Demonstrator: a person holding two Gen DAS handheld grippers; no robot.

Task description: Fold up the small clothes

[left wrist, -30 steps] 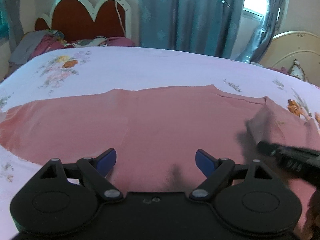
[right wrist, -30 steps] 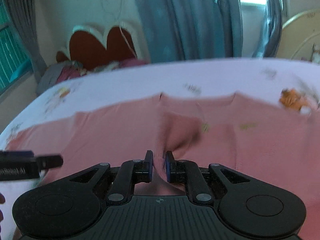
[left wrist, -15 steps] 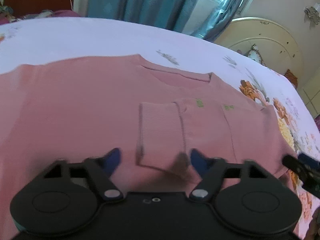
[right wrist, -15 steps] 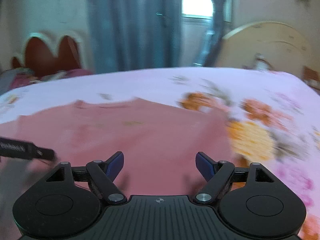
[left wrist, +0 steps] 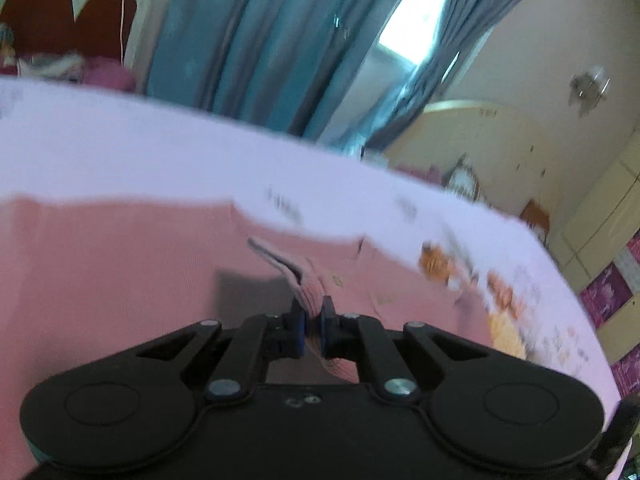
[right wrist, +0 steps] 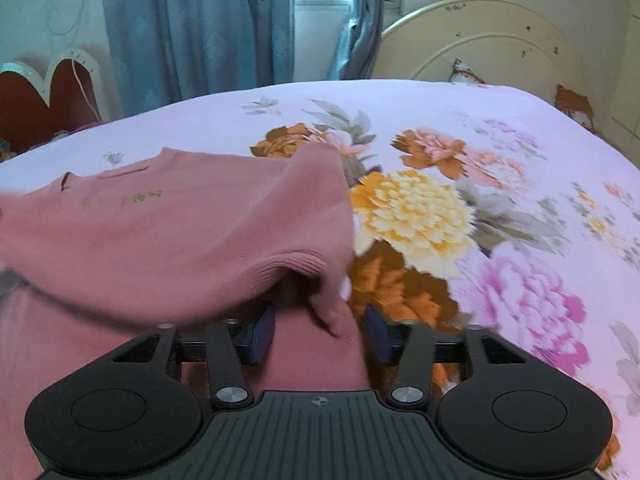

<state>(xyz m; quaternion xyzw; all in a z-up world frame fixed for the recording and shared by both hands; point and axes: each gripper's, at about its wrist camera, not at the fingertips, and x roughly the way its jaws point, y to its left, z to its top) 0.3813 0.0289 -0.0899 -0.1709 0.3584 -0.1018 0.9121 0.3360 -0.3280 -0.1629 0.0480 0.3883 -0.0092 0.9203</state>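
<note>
Pink sweater (right wrist: pixel 168 236): spread over the bed, occupying the left half of the right wrist view; small green marks on the chest; neckline toward the far edge.
Sweater hem: ribbed corner lifted off the bedsheet and drooping between the right fingers.
Left gripper (left wrist: pixel 312 330): fingers clenched on a ribbed fold of the pink sweater (left wrist: pixel 120 272), cloth bunched up between the blue pads.
Right gripper (right wrist: pixel 318 338): fingers spread apart, blue pads on either side of the hanging hem corner, not pinching it.
Bedsheet (right wrist: pixel 460 128): pale lilac with large orange, yellow and pink flowers, bare to the right of the sweater.
Headboard (right wrist: pixel 480 40): cream, arched, at the far right end of the bed.
Curtains (right wrist: pixel 192 28): blue-grey, hanging behind the bed beside a bright window.
Left wrist view: blurred, fine detail of the sheet print unreadable.
</note>
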